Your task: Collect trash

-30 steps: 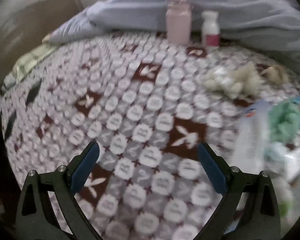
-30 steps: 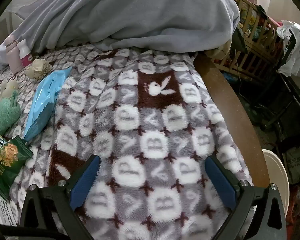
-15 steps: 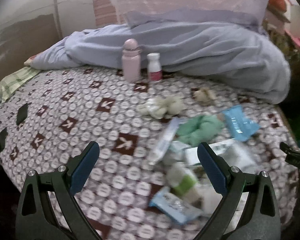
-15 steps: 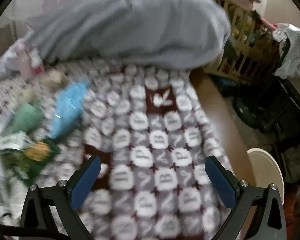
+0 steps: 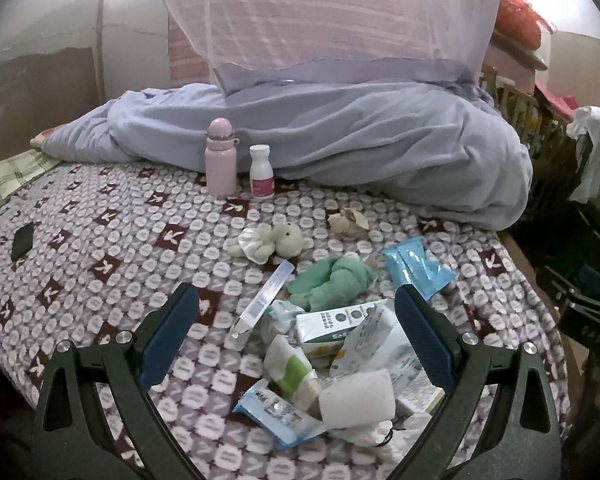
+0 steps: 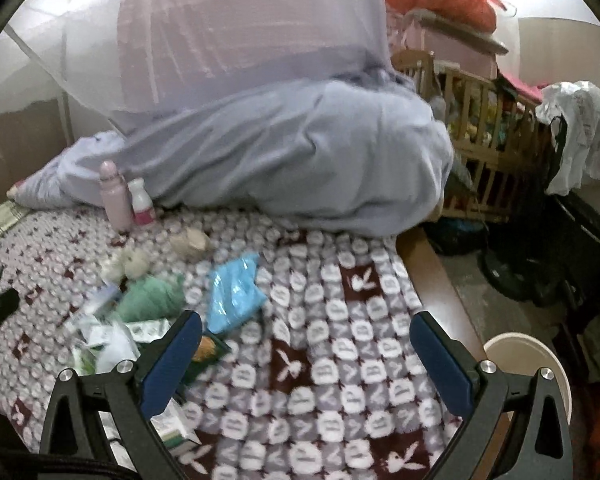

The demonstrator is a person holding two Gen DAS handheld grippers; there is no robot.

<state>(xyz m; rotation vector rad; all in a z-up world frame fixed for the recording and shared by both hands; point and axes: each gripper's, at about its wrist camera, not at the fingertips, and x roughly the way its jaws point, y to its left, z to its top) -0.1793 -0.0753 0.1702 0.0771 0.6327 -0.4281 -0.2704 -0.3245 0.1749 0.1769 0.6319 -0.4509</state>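
Note:
A heap of wrappers and packets [image 5: 340, 356] lies on the patterned blanket [image 5: 100, 248]; my left gripper [image 5: 296, 332] hovers open above it with nothing held. Beyond the heap lie a blue packet [image 5: 416, 266], a green cloth [image 5: 332, 280], a crumpled paper ball [image 5: 346, 222] and a long clear wrapper [image 5: 266, 300]. In the right wrist view the same heap [image 6: 112, 336] sits lower left, the blue packet [image 6: 234, 292] ahead. My right gripper [image 6: 306, 354] is open over bare blanket [image 6: 340, 360], right of the trash.
A pink bottle [image 5: 220, 160], a white pill bottle [image 5: 262, 174] and a small plush toy [image 5: 272, 240] stand near a bunched grey duvet [image 5: 340, 136]. A cream bin [image 6: 528, 364] sits on the floor beyond the bed's right edge. A wooden crib [image 6: 472, 120] is behind.
Both grippers have pulled back and up from the blanket. The trash heap, bottles and mosquito net have come into the left view; the bin shows more fully in the right view.

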